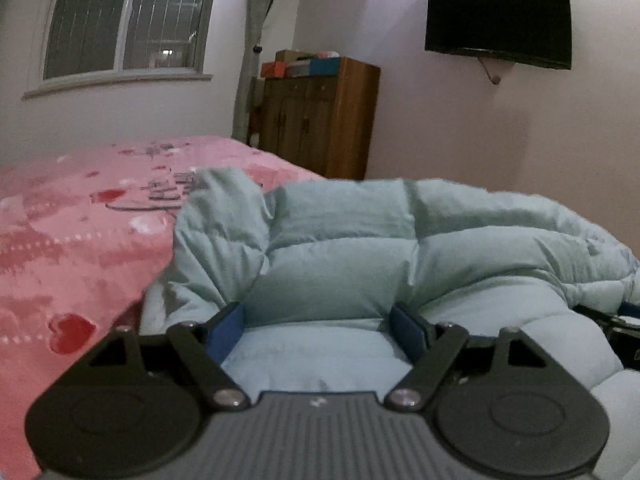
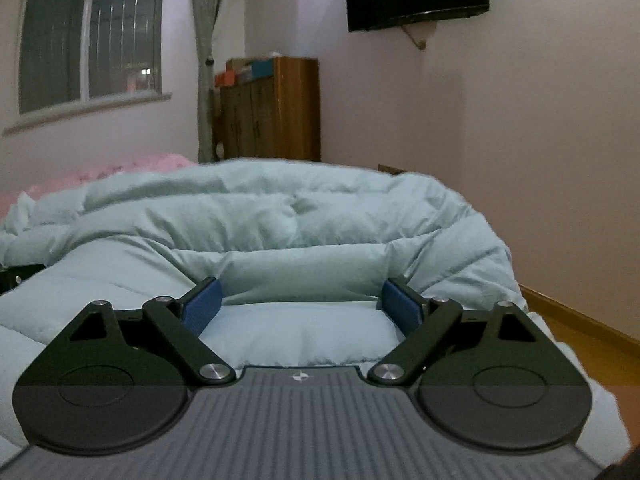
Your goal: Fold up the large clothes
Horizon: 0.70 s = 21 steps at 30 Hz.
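Observation:
A puffy light-blue down jacket (image 1: 400, 240) lies heaped on the bed, and it fills the lower half of the right wrist view (image 2: 280, 208) too. My left gripper (image 1: 316, 312) is low over it with its jaws wide. A thick quilted fold bulges between its blue pads (image 1: 226, 330) and touches them without being squeezed. My right gripper (image 2: 301, 286) stands the same way on the jacket's right part. Its blue pads (image 2: 202, 306) are far apart, with a padded fold between them.
The pink blanket with red hearts (image 1: 80, 240) covers the bed to the left of the jacket. A wooden cabinet (image 1: 320, 120) with boxes on top stands in the far corner beside a curtain. A dark TV (image 1: 498, 20) hangs on the wall. Orange floor (image 2: 592, 332) shows at the right.

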Available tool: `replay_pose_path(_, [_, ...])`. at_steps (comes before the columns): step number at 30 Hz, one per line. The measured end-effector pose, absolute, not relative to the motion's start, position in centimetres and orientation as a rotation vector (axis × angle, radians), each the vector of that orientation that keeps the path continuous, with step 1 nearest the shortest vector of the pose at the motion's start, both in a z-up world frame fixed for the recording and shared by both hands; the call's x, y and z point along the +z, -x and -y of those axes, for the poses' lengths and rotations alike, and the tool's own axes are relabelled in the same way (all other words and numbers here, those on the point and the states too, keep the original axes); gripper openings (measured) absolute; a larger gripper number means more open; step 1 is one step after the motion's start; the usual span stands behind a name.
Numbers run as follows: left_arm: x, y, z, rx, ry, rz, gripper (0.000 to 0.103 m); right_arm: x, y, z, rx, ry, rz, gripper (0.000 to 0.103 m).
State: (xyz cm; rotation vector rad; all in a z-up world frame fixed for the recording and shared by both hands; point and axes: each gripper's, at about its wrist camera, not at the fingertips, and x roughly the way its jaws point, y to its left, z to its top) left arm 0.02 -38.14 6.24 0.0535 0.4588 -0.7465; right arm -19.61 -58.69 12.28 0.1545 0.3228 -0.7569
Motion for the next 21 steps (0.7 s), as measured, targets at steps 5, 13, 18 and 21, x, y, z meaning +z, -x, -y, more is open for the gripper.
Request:
replay_pose_path(5, [4.6,-0.5,38.7,-0.751,-0.061,-0.440,0.081,9.3,18.3,59.1,-0.766,-0.134,-0.341,0.103])
replay_pose_path(13, [5.8,0.1,38.7,-0.744,-0.088,-0.458,0.082,8.6,18.4,58.3,-0.786,-0.108,-0.268,0.103])
replay_pose_path(18, [9.1,3.1,35.0,-0.735,-0.052,-0.458,0.098,10.6,20.5,56.1,-0.844,-0.100,-0.236,0.103])
replay_pose_path(21, [10.4,6.4,32.1,-0.711,-0.068,-0.435,0.099,11.3,22.1,54.8,-0.829,-0.128,-0.260,0.103])
